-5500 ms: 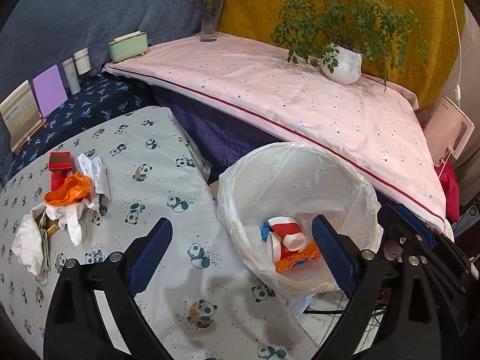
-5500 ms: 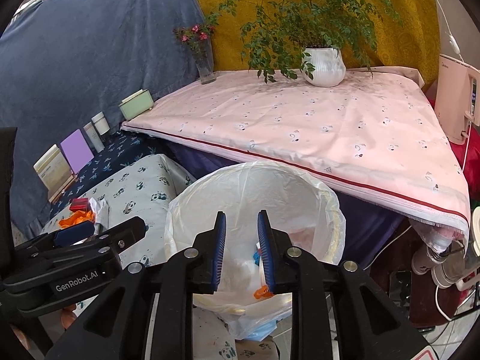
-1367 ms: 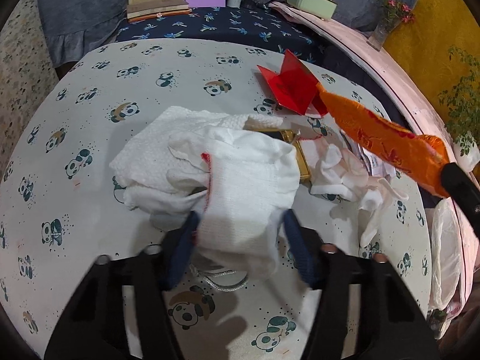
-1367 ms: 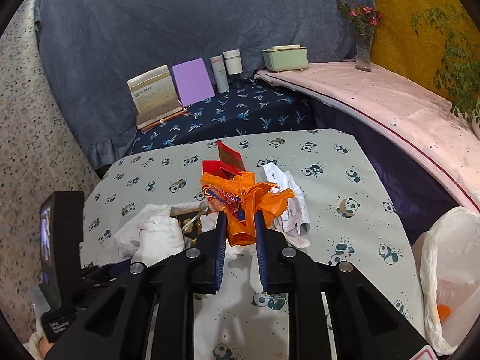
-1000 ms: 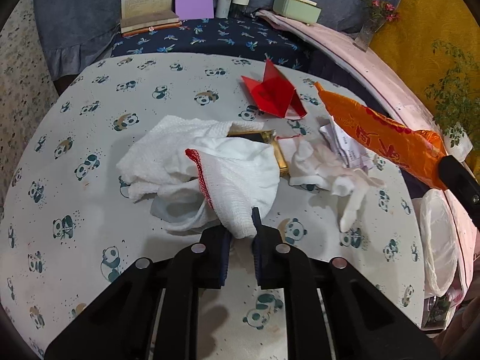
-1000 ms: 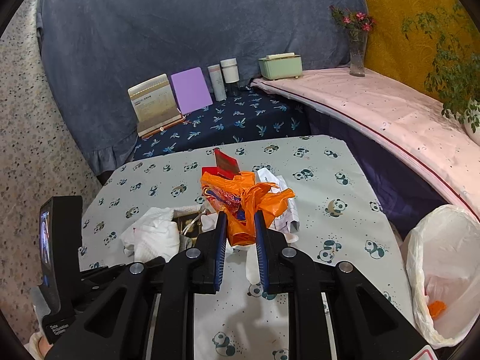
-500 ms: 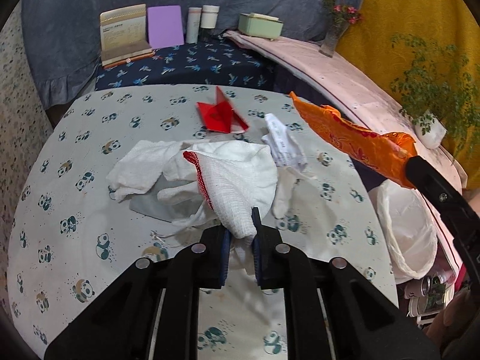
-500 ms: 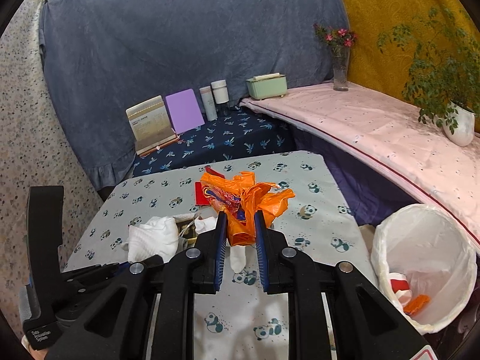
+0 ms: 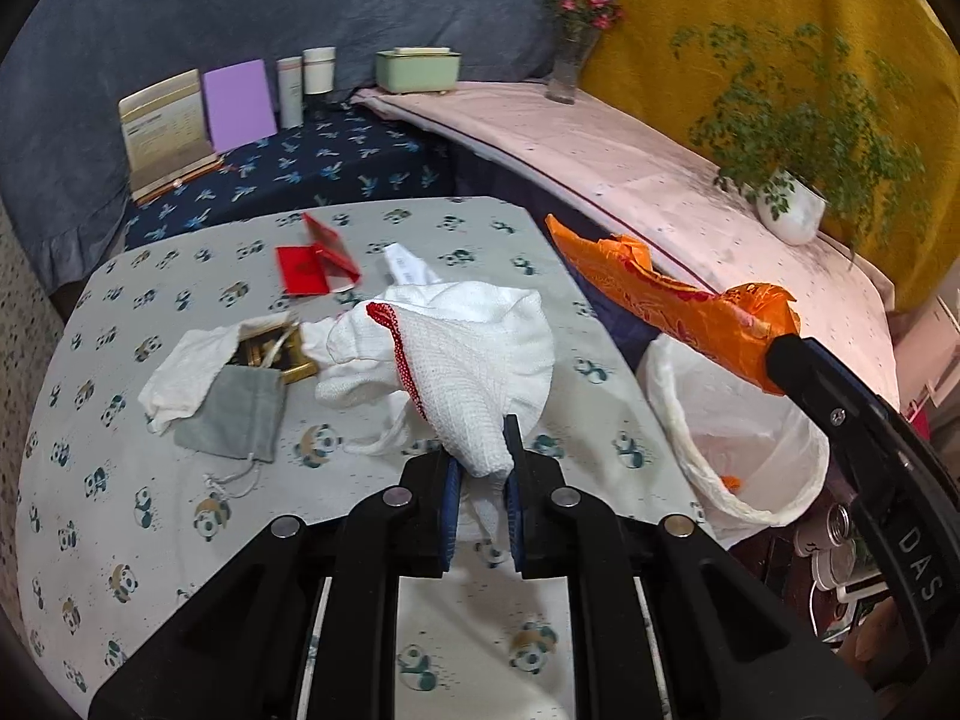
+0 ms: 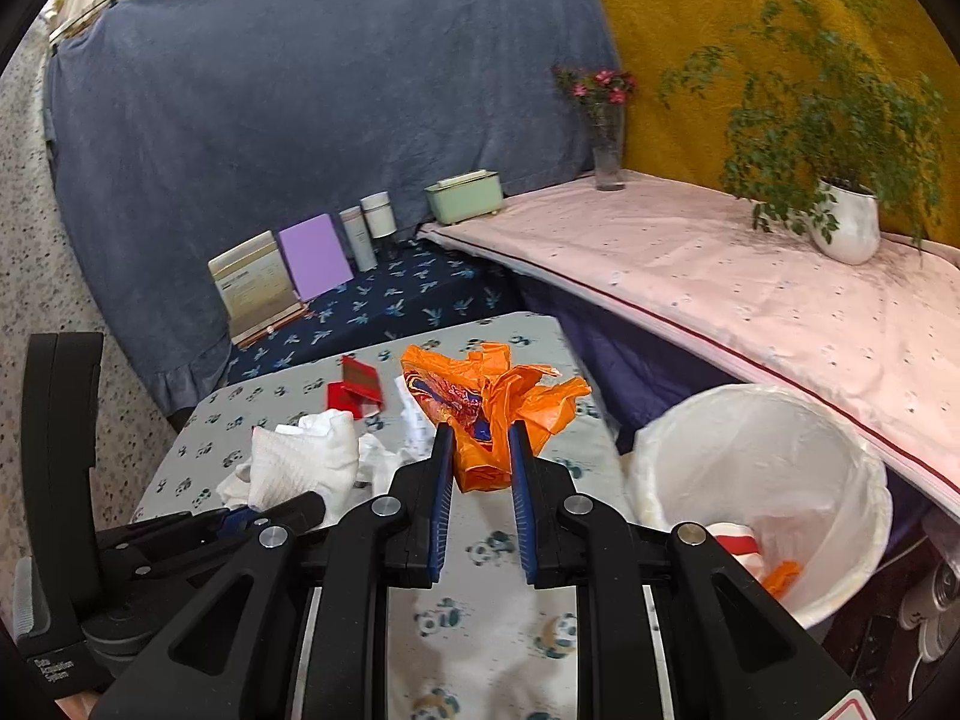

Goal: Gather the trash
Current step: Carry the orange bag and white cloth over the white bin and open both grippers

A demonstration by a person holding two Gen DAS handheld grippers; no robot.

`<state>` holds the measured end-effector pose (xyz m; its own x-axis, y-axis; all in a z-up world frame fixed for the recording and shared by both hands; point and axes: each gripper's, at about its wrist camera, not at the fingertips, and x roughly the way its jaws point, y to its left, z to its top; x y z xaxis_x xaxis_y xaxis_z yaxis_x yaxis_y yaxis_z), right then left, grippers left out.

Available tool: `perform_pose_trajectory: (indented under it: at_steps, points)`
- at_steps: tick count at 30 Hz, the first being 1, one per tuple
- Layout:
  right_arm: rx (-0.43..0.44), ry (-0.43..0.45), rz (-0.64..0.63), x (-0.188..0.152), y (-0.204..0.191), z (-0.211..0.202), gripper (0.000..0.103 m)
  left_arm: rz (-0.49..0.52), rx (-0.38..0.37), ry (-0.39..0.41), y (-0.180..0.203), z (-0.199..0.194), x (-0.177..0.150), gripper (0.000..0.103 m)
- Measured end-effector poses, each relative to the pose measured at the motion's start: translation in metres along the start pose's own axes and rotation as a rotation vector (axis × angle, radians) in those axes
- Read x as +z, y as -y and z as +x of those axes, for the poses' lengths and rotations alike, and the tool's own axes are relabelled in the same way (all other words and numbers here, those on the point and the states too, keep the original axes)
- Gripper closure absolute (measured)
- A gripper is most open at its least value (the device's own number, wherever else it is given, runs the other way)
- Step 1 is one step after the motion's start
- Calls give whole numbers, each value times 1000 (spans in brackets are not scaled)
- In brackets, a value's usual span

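Trash in both grips, and the bin is the target. The left gripper point(image 9: 480, 468) has its jaws pinched narrow on a white cloth point(image 9: 462, 360), which bunches up and forward from the pads, red stitched edge on its left side, loose tail hanging below. The right gripper point(image 10: 479, 468) clamps a crumpled orange wrapper point(image 10: 486, 414), the crinkled bulk standing up above the pads.

Now the relation that matters: the lined bin point(image 10: 774, 420) sits low and to the right of the right jaws, mouth open, a few scraps already inside. From the left jaws the same bin point(image 9: 678, 384) also lies to the right, but farther across, with the orange wrapper point(image 9: 672, 306) stretched out long between them, running from upper left down to the right gripper's tip. So the right hand looks the nearer one and probably drops first, a short swing rightward and down; the left would have to cross behind it.

On the panda-print table point(image 9: 180, 540), beyond and left of the left jaws, wait a grey pouch point(image 9: 234, 414), a red envelope point(image 9: 306, 270) and more white rags.
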<state>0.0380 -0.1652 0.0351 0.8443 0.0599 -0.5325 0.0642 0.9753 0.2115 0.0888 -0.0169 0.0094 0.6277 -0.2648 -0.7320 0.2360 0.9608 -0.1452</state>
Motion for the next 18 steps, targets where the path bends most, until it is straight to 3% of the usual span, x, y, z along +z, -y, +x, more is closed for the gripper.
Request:
perform_pose_trajectory:
  at_steps: [18]
  points:
    - [-168,17,163,-17,121,-30,86,201,-128,-42,125,33,5,90]
